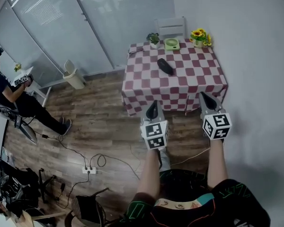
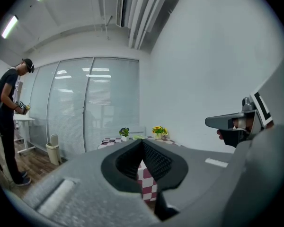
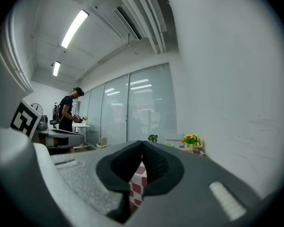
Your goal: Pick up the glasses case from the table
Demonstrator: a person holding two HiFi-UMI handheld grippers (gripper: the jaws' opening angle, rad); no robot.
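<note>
A black glasses case (image 1: 165, 66) lies near the middle of a table with a red-and-white checked cloth (image 1: 199, 77), seen in the head view. Both grippers hang in the air short of the table's near edge. My left gripper (image 1: 153, 109) is shut with nothing in it, its pads meeting at the tips (image 2: 142, 142). My right gripper (image 1: 204, 97) is shut and holds nothing either, its tips (image 3: 142, 144) touching. The left gripper view catches the right gripper (image 2: 213, 122) off to the side. The case is hidden behind the jaws in both gripper views.
On the table's far edge stand a small green plant (image 1: 154, 39), a green dish (image 1: 171, 43) and a pot of yellow flowers (image 1: 199, 36); a pair of glasses (image 1: 135, 51) lies at the far left corner. A white chair (image 1: 171, 26) stands behind the table. A person (image 1: 12, 96) sits at left; a bin (image 1: 74, 74) and floor cables (image 1: 90, 167) lie nearby.
</note>
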